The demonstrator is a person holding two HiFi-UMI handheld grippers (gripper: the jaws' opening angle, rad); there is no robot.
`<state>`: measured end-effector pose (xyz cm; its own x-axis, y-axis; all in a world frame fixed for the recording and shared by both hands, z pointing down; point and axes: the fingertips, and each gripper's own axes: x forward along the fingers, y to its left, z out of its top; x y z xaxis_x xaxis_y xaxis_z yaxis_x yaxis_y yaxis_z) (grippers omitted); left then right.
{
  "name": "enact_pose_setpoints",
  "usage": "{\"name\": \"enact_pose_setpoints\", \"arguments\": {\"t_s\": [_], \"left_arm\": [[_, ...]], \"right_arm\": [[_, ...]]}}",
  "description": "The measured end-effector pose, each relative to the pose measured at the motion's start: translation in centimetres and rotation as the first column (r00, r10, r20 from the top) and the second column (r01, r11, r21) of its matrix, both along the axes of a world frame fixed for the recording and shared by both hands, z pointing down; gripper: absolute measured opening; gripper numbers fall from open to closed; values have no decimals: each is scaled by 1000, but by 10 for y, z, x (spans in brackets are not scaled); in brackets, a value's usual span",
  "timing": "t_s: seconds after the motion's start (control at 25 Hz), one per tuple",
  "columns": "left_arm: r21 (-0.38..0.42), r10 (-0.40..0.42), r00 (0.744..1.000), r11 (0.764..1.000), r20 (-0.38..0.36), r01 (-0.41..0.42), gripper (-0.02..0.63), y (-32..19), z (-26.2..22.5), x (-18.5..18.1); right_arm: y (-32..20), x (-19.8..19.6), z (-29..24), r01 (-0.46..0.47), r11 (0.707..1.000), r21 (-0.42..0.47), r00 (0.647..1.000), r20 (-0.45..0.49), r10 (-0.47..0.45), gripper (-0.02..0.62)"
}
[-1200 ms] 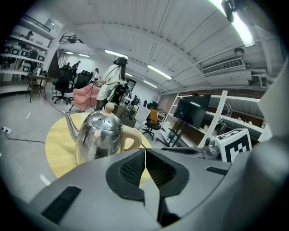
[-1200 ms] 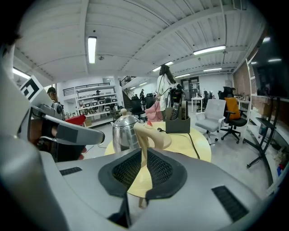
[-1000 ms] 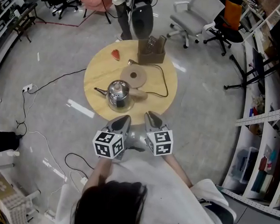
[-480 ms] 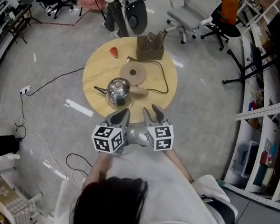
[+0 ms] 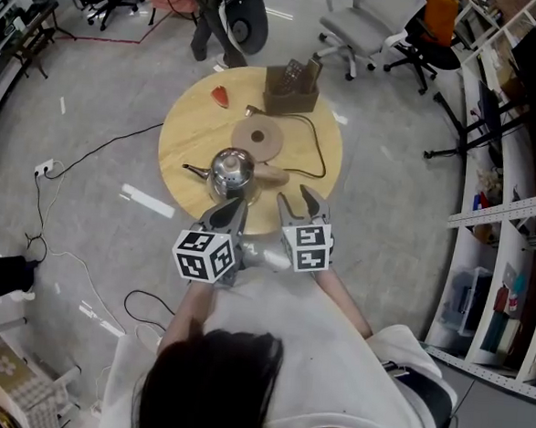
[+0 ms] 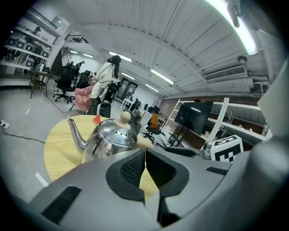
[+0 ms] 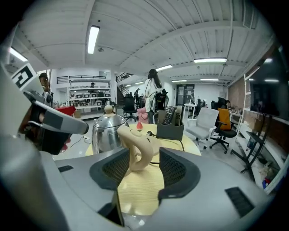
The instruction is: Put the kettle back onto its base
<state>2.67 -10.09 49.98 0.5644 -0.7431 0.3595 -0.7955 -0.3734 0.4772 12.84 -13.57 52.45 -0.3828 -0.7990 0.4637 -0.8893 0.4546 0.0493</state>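
A shiny steel kettle (image 5: 229, 171) with a beige handle (image 5: 272, 175) stands on the round wooden table (image 5: 186, 139), spout to the left. Its round base (image 5: 258, 139) lies empty just behind it, with a black cord (image 5: 318, 157) running off it. My left gripper (image 5: 231, 211) is shut with nothing in it, close to the kettle's near side (image 6: 110, 135). My right gripper (image 5: 299, 204) hovers at the table's near edge, its jaws opening. The handle (image 7: 137, 146) stands just ahead, in line with the gap, and the pads are not touching it.
A brown organizer (image 5: 290, 89) with remotes stands at the table's far edge, and a small red thing (image 5: 221, 96) lies to its left. A person (image 5: 209, 12) and office chairs (image 5: 363, 28) are beyond the table. Shelves (image 5: 512, 262) line the right, and cables (image 5: 79, 163) trail on the floor.
Both grippers have moved forward toward the kettle. The right gripper's jaws, shut before, now stand apart. The kettle has not moved.
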Motion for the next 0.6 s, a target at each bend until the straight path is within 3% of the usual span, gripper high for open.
{"name": "enact_pose_setpoints", "arguments": {"t_s": [0.32, 0.6], "left_arm": [[-13, -6, 1000, 1000, -14, 6, 28, -13, 4, -10], [-32, -5, 1000, 999, -7, 5, 28, -19, 6, -20]], "right_arm": [[-30, -5, 19, 36, 998, 45, 982, -186, -27, 196], [-45, -17, 39, 71, 997, 19, 967, -248, -64, 202]]}}
